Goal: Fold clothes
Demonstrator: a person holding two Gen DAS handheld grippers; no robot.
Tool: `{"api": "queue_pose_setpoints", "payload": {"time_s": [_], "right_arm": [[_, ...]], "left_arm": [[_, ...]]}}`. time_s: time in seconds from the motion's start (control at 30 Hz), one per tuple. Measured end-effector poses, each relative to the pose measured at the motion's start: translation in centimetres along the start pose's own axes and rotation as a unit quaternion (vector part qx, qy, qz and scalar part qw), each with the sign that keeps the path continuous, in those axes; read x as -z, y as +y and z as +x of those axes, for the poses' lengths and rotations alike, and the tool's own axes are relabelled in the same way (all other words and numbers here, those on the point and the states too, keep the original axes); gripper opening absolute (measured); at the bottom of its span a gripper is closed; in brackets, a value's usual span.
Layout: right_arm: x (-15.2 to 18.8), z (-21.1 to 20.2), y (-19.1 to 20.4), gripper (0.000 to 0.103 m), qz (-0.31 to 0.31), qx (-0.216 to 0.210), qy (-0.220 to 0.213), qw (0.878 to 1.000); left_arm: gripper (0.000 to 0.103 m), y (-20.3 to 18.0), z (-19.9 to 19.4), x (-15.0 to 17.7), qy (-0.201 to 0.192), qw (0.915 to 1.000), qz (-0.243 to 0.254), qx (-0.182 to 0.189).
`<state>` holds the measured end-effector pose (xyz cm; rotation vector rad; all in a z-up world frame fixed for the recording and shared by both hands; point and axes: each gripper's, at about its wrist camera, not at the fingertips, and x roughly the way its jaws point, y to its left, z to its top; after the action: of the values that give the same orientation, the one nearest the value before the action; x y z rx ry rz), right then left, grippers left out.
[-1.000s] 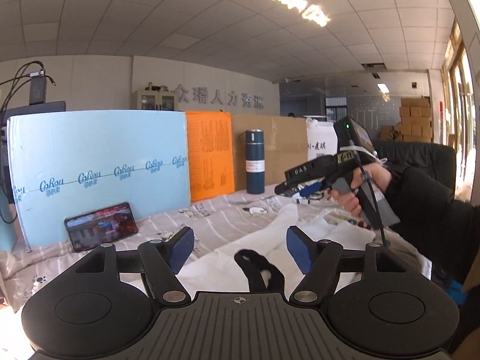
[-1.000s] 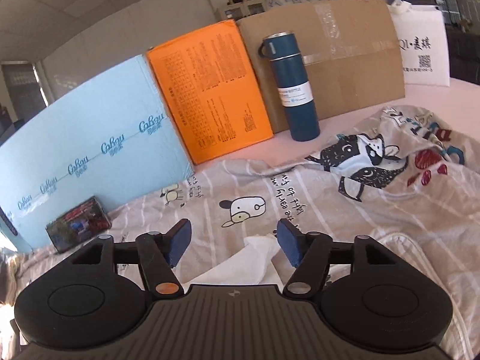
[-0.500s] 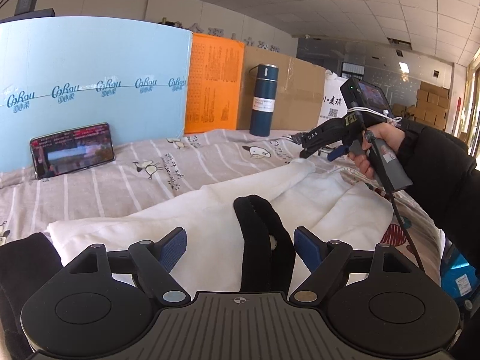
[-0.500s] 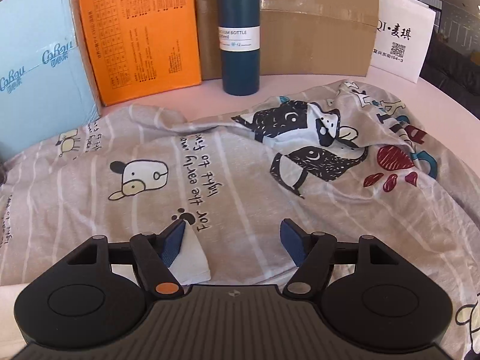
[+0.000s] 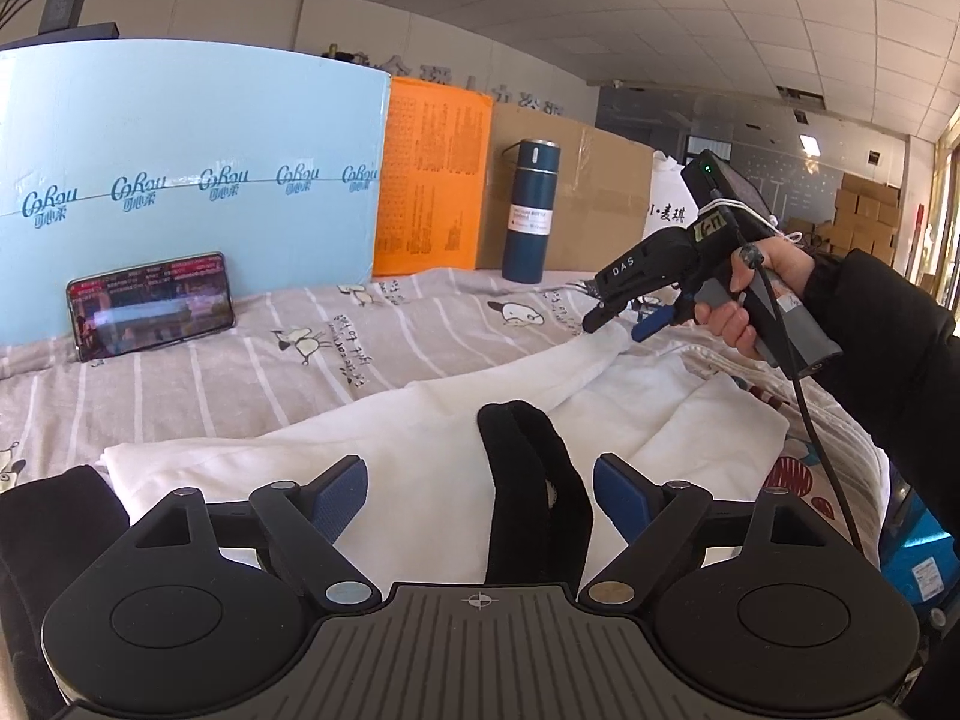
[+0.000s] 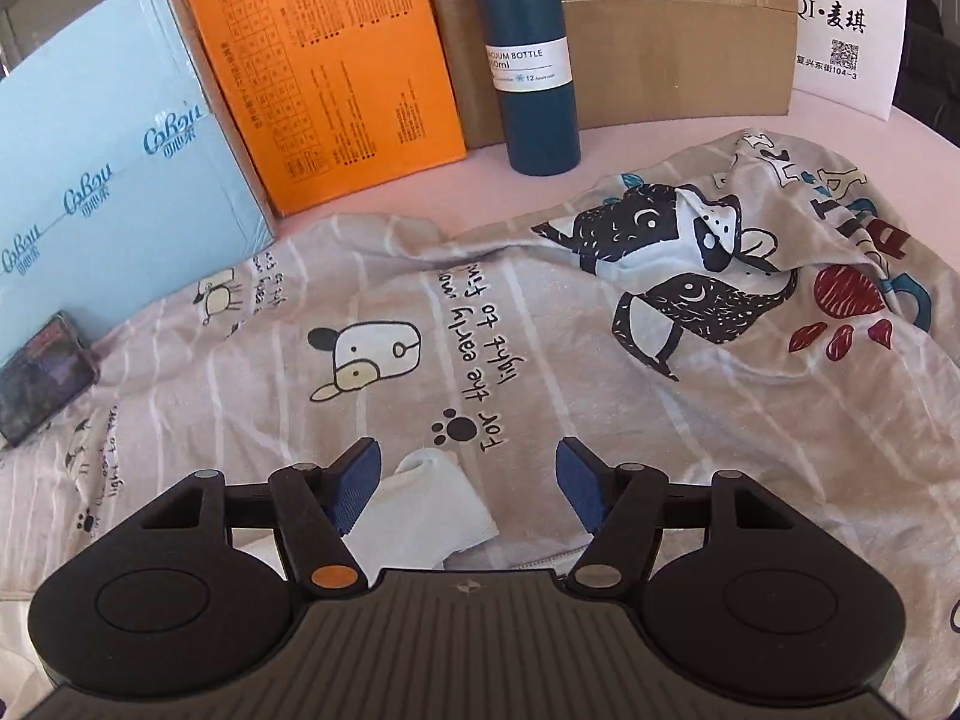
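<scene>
A white garment (image 5: pixel 420 438) with a black collar (image 5: pixel 528 480) lies on the patterned sheet. My left gripper (image 5: pixel 480 489) is open just above its collar end. My right gripper (image 6: pixel 468 480) is open over the white sleeve cuff (image 6: pixel 429 504), which lies between its fingers near the left pad. In the left wrist view the right gripper (image 5: pixel 618 324) hovers at the far end of the stretched sleeve (image 5: pixel 600 342), held by a hand in a black sleeve.
A grey cartoon-print sheet (image 6: pixel 420 312) covers the table. Behind stand a light blue box (image 5: pixel 180 180), an orange box (image 5: pixel 432 180), a dark blue bottle (image 6: pixel 534 72), cardboard (image 6: pixel 678 48) and a white bag (image 6: pixel 846 30). A phone (image 5: pixel 150 303) leans on the blue box. A black cloth (image 5: pixel 54 516) lies at left.
Both grippers dropped from a raised pose toward the garment. The right one moved out to the sleeve cuff, which now lies between its open fingers. The left now hovers at the collar.
</scene>
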<state>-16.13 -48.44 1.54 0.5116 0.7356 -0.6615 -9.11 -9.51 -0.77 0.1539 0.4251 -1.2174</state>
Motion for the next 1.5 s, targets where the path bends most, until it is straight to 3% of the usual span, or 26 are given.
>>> {"api": "queue_pose_setpoints", "payload": {"time_s": [0.07,0.13,0.2,0.27,0.37,0.43,0.53,0.6,0.67,0.73,0.83,0.97,1.03,1.13,1.23,1.3,1.43,1.5], "right_arm": [[0.2,0.7,-0.3,0.031,0.012,-0.009,0.019,1.0],[0.5,0.7,-1.0,0.011,0.035,-0.037,0.027,0.998],[0.5,0.1,-1.8,0.007,0.069,-0.066,0.03,0.995],[0.5,-0.9,-3.0,0.005,0.132,-0.124,0.036,0.983],[0.8,-2.3,-4.8,0.005,0.248,-0.211,0.034,0.945],[1.2,-2.8,-5.8,0.005,0.328,-0.241,0.029,0.913],[2.0,-2.5,-7.4,0.005,0.429,-0.25,0.017,0.868],[2.3,-2.1,-8.6,0.009,0.482,-0.239,-0.014,0.843],[2.2,-1.7,-9.7,0.01,0.506,-0.222,-0.041,0.833],[1.9,-1.7,-10.4,0.014,0.506,-0.209,-0.051,0.835],[1.2,-2.3,-9.8,0.035,0.452,-0.225,-0.052,0.861],[0.6,-3.0,-7.9,0.051,0.357,-0.26,-0.04,0.897],[0.6,-2.5,-6.4,0.056,0.314,-0.272,-0.012,0.909],[0.8,-0.6,-4.2,0.059,0.279,-0.276,0.036,0.919],[1.1,0.9,-3.7,0.06,0.276,-0.245,0.034,0.929],[1.5,2.2,-4.3,0.061,0.288,-0.237,0.034,0.927],[2.4,3.4,-6.5,0.06,0.306,-0.295,0.014,0.905],[2.6,3.1,-7.6,0.061,0.305,-0.305,-0.011,0.902]], "left_arm": [[0.085,0.0,0.0,0.0,0.0,1.0,0.001,0.001],[0.085,0.0,0.0,0.0,0.001,1.0,0.001,0.002],[0.085,0.0,0.0,0.0,0.0,1.0,0.002,0.003],[0.085,-0.1,0.0,0.1,0.0,1.0,0.003,0.003],[0.085,-0.1,0.0,0.1,0.0,1.0,0.005,0.002],[0.085,-0.2,0.0,0.1,0.0,1.0,0.005,0.001],[0.085,-0.2,0.0,0.0,0.0,1.0,0.005,0.0],[0.085,-0.2,0.0,0.0,0.0,1.0,0.005,0.0],[0.085,-0.2,0.0,0.0,0.0,1.0,0.005,0.0],[0.085,-0.2,0.0,0.0,0.001,1.0,0.005,0.0],[0.085,-0.2,0.1,0.0,0.002,1.0,0.007,0.0],[0.085,-0.2,0.1,0.0,0.004,1.0,0.007,-0.001],[0.085,-0.3,0.2,0.0,0.005,1.0,0.008,0.0],[0.085,-0.3,0.2,0.0,0.006,0.9999,0.008,-0.003],[0.092,-0.1,0.6,0.0,0.023,0.9997,0.002,-0.004],[0.093,0.0,1.1,0.0,0.039,0.9992,-0.002,-0.005],[0.097,0.1,1.9,0.2,0.069,0.9976,-0.003,0.002],[0.098,0.0,1.9,0.2,0.069,0.9976,0.001,0.001]]}}
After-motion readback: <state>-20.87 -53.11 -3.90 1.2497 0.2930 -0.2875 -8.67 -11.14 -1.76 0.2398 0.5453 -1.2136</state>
